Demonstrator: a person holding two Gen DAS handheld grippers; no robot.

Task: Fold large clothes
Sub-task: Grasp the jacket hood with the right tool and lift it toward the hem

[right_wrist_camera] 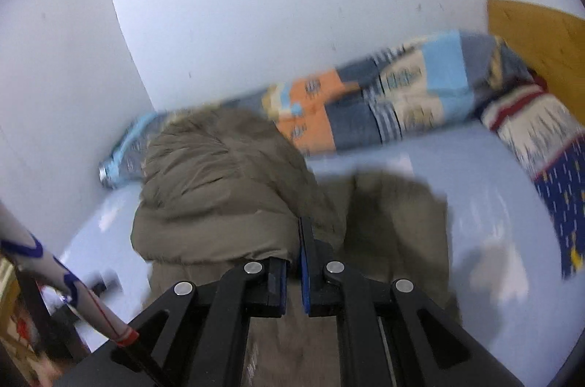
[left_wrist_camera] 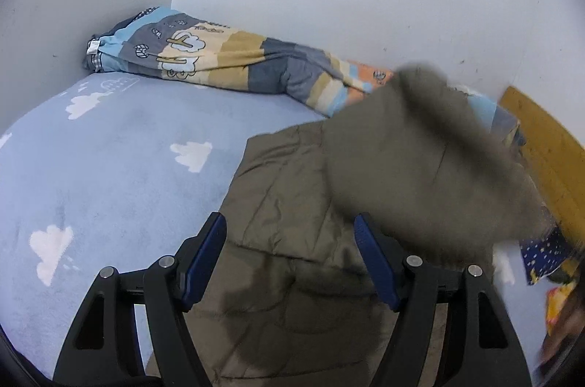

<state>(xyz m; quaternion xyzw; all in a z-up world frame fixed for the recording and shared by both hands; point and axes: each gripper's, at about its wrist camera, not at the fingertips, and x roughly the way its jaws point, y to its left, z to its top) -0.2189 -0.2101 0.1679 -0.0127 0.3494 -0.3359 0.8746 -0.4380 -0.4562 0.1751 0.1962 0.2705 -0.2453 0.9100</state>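
Note:
An olive-brown padded jacket (left_wrist_camera: 292,204) lies on a light blue bed sheet with white clouds (left_wrist_camera: 109,145). My left gripper (left_wrist_camera: 290,233) is open and empty, hovering just above the jacket's body. A raised part of the jacket (left_wrist_camera: 431,160), blurred, hangs above it at right. My right gripper (right_wrist_camera: 298,233) is shut on the jacket (right_wrist_camera: 219,189), pinching a bunched fold and holding it up over the rest of the garment (right_wrist_camera: 395,211).
A rolled patchwork quilt (left_wrist_camera: 234,65) lies along the white wall, also in the right wrist view (right_wrist_camera: 384,102). A wooden headboard (left_wrist_camera: 548,153) and a dark blue patterned pillow (right_wrist_camera: 563,204) are at right. A white tube-like object (right_wrist_camera: 55,270) stands at left.

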